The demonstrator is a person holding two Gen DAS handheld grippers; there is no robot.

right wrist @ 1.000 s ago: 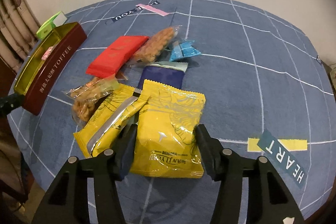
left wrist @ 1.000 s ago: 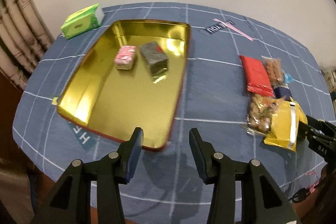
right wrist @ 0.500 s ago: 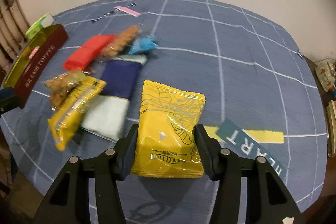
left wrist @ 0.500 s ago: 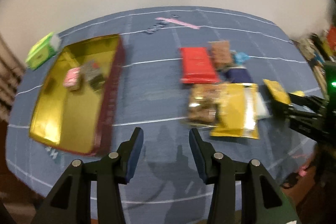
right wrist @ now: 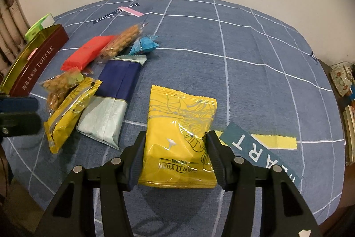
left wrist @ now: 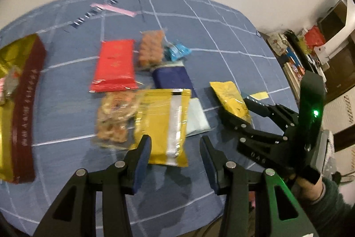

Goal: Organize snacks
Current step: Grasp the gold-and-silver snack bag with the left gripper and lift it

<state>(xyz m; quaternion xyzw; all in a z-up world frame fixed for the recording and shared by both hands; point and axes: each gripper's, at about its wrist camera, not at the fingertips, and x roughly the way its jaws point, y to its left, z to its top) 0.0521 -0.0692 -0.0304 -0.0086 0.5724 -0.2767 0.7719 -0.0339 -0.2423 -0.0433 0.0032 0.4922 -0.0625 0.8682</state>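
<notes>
My right gripper [right wrist: 175,157] is shut on a yellow snack bag [right wrist: 179,137] and holds it just off the blue cloth, away from the pile; it also shows in the left wrist view [left wrist: 230,99]. My left gripper [left wrist: 176,156] is open and empty, hovering just before a second yellow bag [left wrist: 165,123]. The pile holds a red pack [left wrist: 114,65], nut bags [left wrist: 114,119], a navy and pale pack [right wrist: 113,103] and a blue candy [right wrist: 144,45]. The gold toffee tin [left wrist: 15,108] lies at the left.
A green tissue pack [right wrist: 40,25] sits behind the tin. The blue checked tablecloth [right wrist: 255,81] covers the round table, with the edge close below both grippers. Shelves with clutter [left wrist: 306,52] stand to the right. Curtains [right wrist: 8,24] hang at the far left.
My right gripper has pulled the yellow bag away from the pile to the right. My left gripper has swung right from the tin to the pile.
</notes>
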